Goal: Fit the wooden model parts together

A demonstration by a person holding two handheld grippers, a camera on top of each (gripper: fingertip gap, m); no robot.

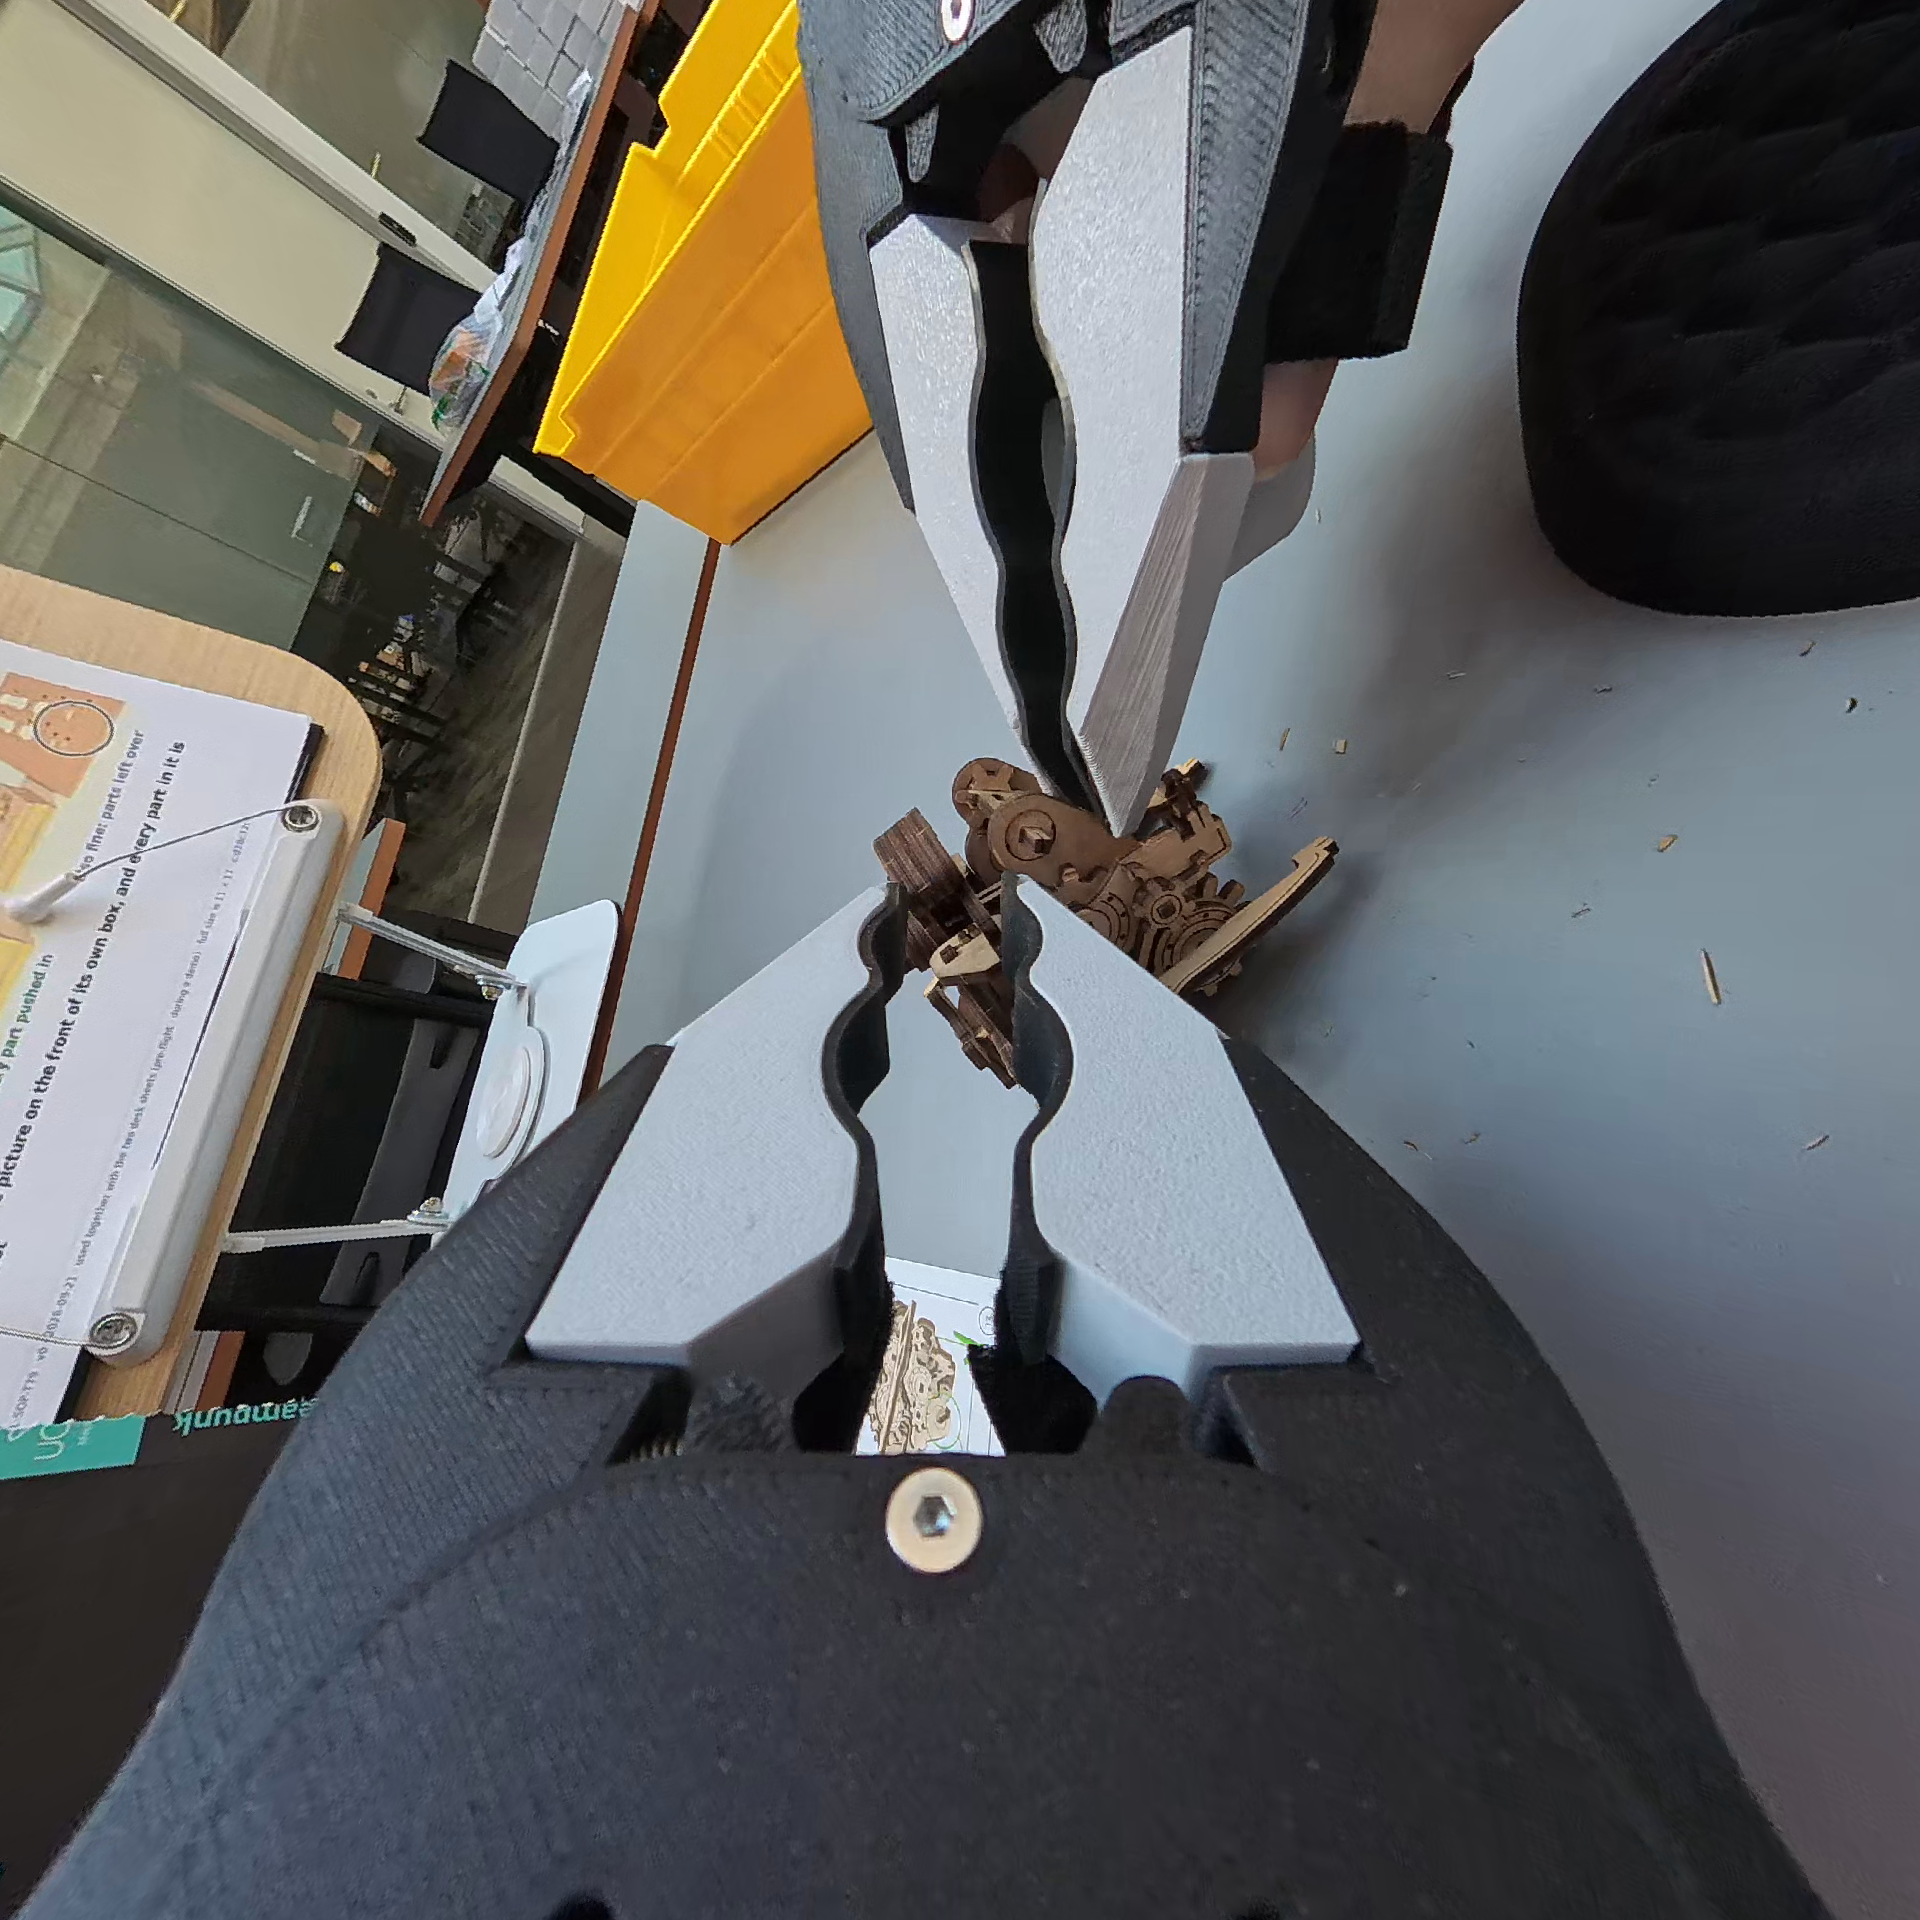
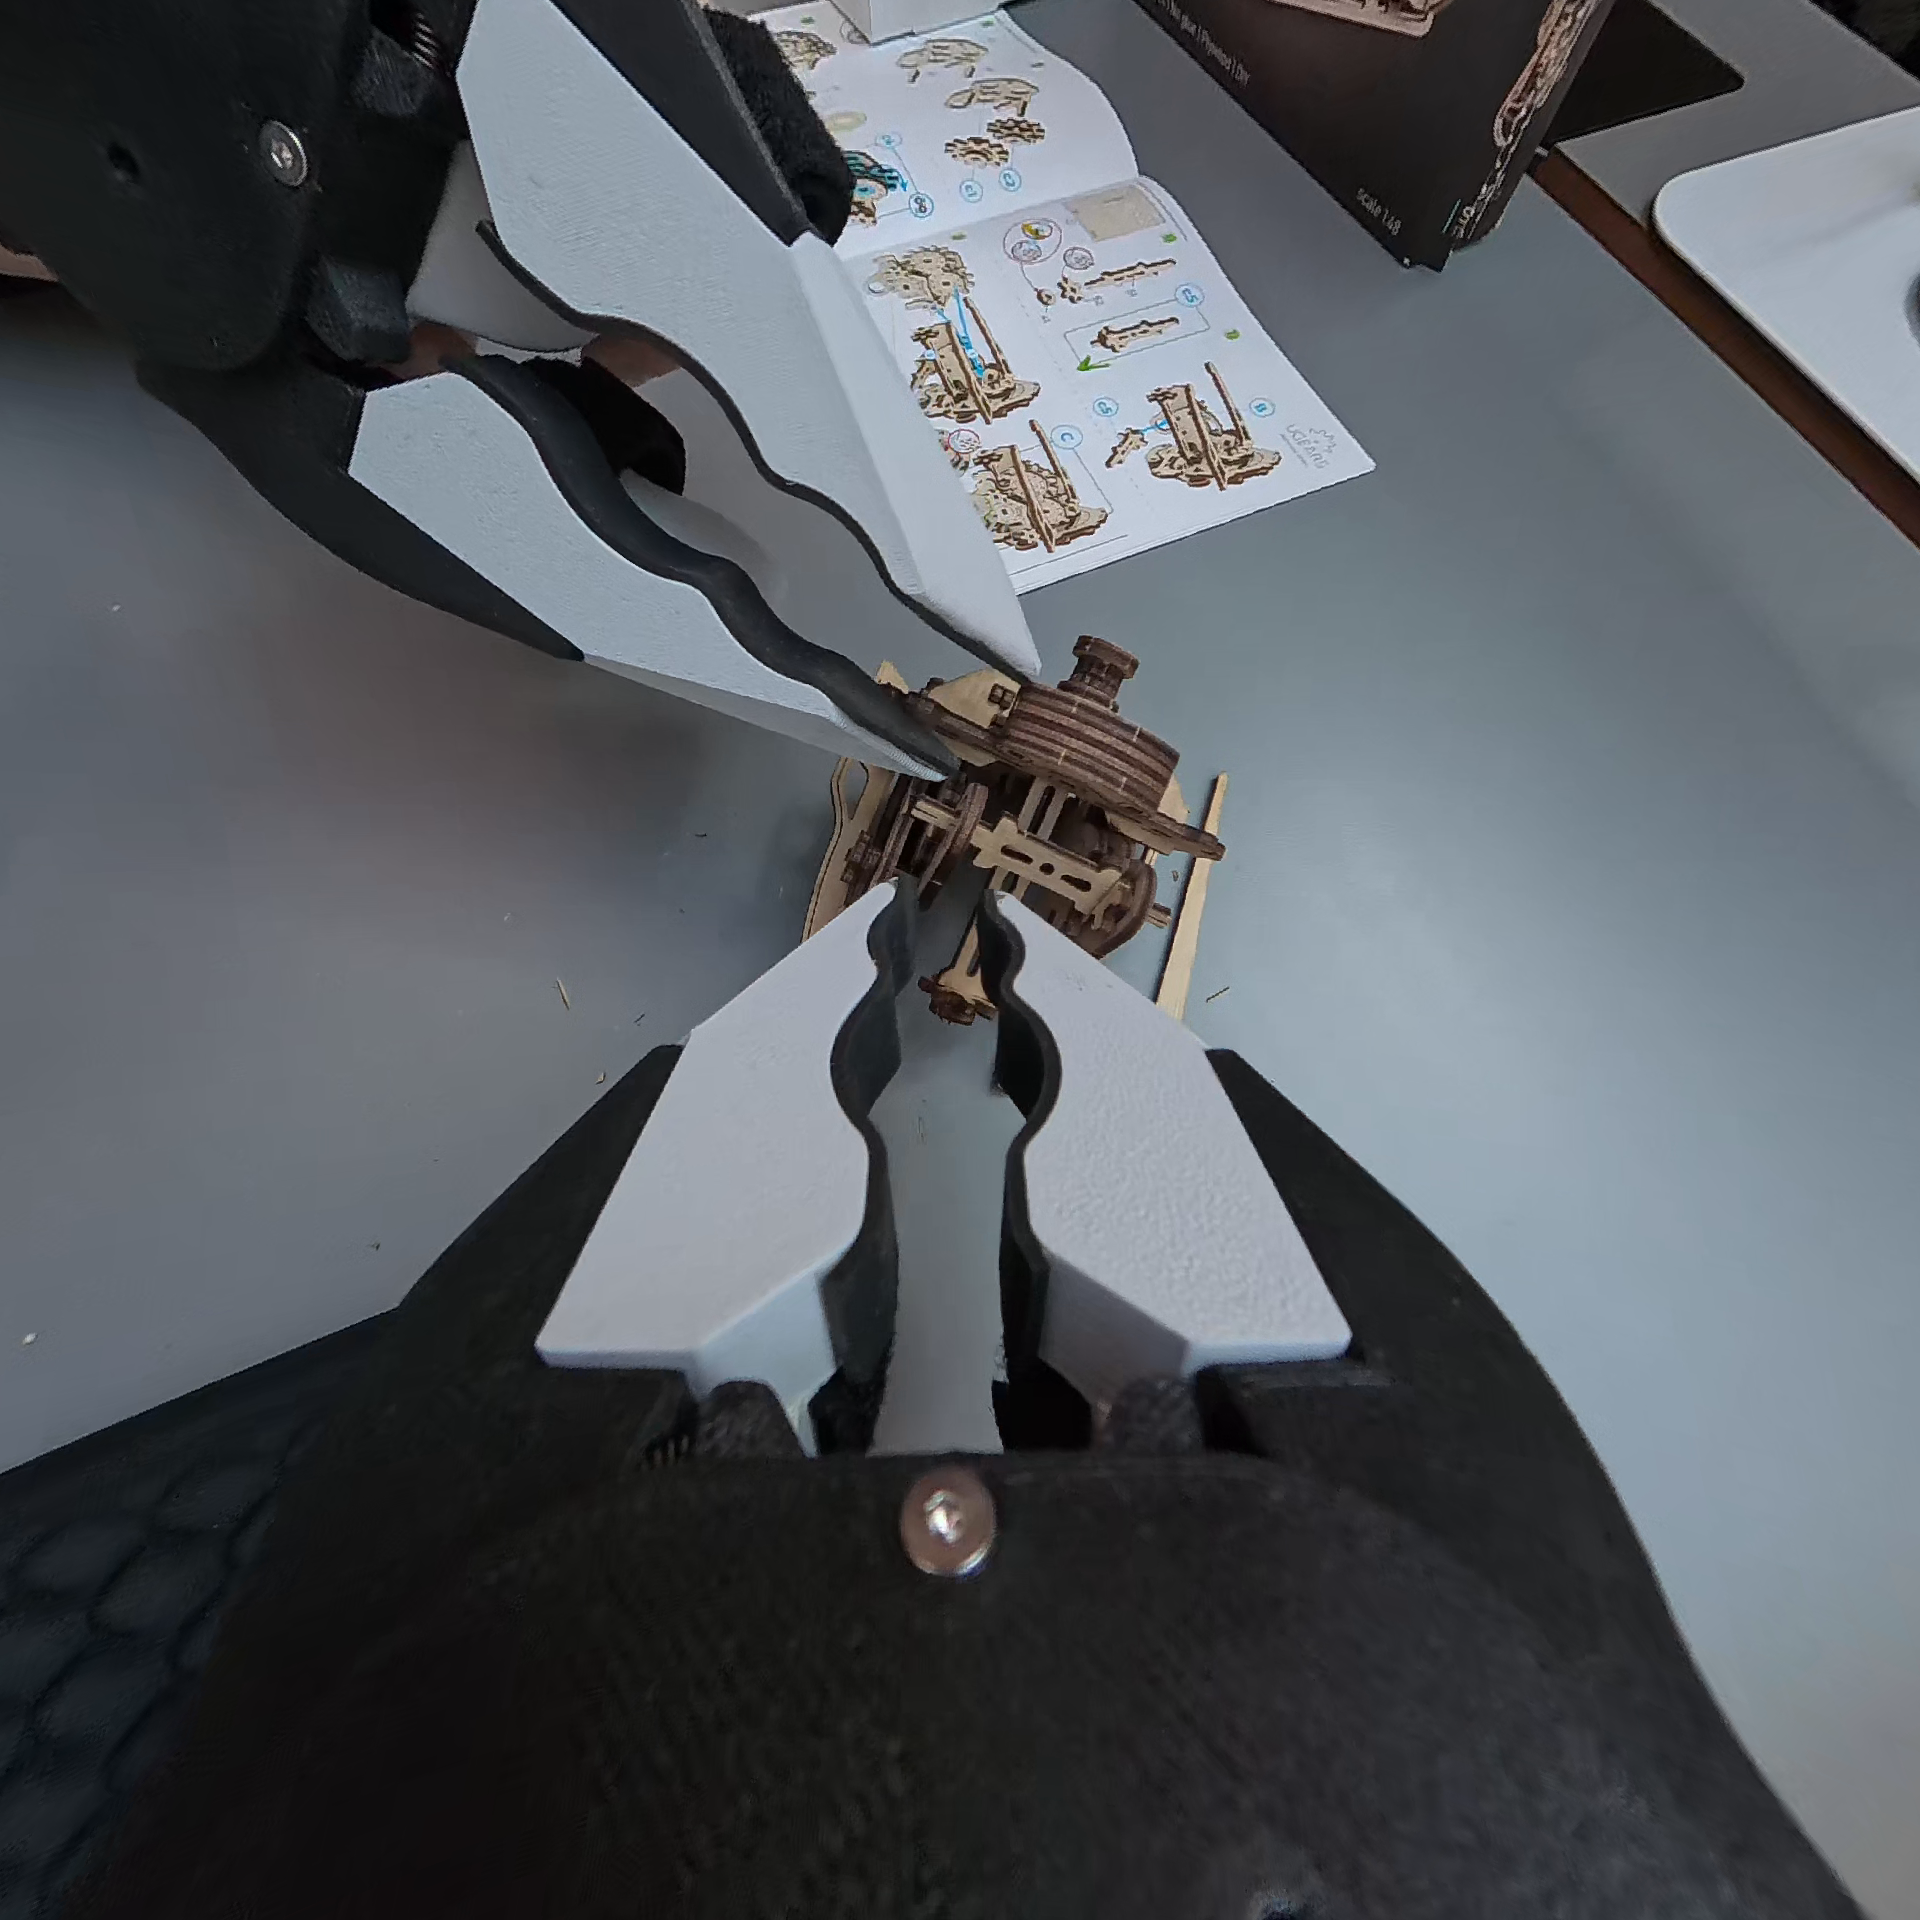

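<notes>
A small, partly built wooden model (image 2: pixel 1070 790) of gears and stacked dark discs rests on the grey table (image 2: pixel 1558 935); it also shows in the left wrist view (image 1: pixel 1143 883). My left gripper (image 1: pixel 954 891) reaches in from the top left in the right wrist view (image 2: pixel 987 717) and is shut on the model's dark disc end. My right gripper (image 2: pixel 940 902) is shut on a thin pale wooden piece (image 2: pixel 956 982) at the model's near side. In the left wrist view it (image 1: pixel 1086 805) comes down from above with tips almost together on the model's top edge.
A folded instruction sheet (image 2: pixel 1122 343) lies behind the model, with a dark box (image 2: pixel 1455 125) beyond it. A white pad (image 2: pixel 1808 281) sits at the right. Yellow bins (image 1: pixel 707 312), a black cushion (image 1: pixel 1745 312) and a clipped paper (image 1: pixel 125 987) border the table. Wood splinters (image 1: pixel 1709 977) lie scattered. Only a small space, under 4 cm, lies between the two pairs of fingers.
</notes>
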